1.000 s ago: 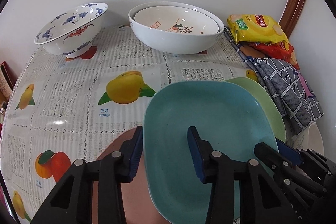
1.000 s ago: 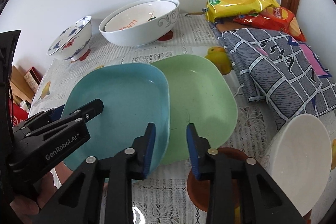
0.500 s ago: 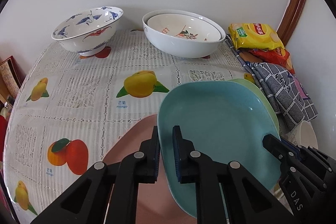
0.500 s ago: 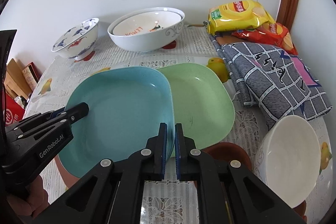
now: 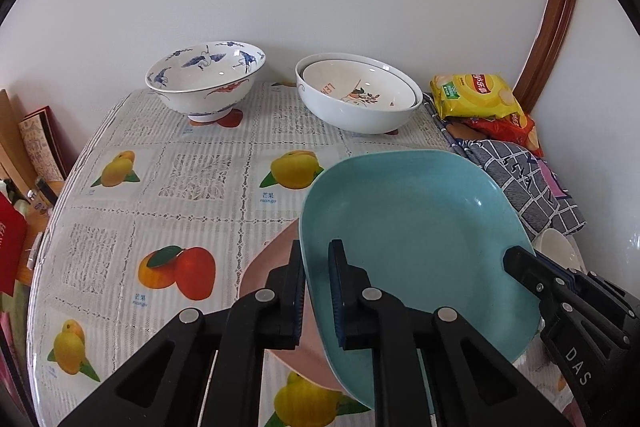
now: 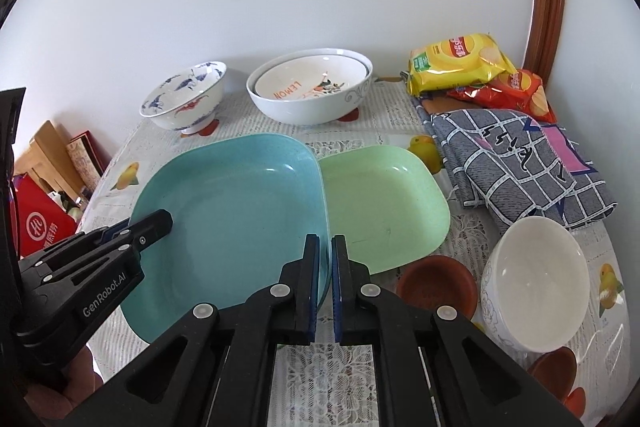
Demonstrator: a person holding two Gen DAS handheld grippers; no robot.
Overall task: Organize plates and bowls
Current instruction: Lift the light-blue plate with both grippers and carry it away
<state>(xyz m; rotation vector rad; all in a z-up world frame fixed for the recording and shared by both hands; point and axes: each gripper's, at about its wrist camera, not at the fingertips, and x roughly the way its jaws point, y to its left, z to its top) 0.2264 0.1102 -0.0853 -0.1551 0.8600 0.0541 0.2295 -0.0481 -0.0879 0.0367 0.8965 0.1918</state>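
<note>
Above the table (image 5: 192,183) with its fruit-print cloth, the blue plate (image 6: 240,211) is pinched on both sides: the left hand-held gripper (image 5: 316,291) clamps its left rim, and the right hand-held gripper (image 6: 325,287) clamps its right rim. The plate sits tilted, overlapping the edge of the green plate (image 6: 384,203) that lies flat on the table beside it. A pink plate (image 5: 272,259) peeks out from beneath (mostly hidden). At the back stand a blue-patterned bowl (image 5: 206,79) and two nested white bowls (image 5: 358,95). A small white bowl (image 6: 536,275) sits near right, a checked cloth (image 6: 516,159) beyond it.
</note>
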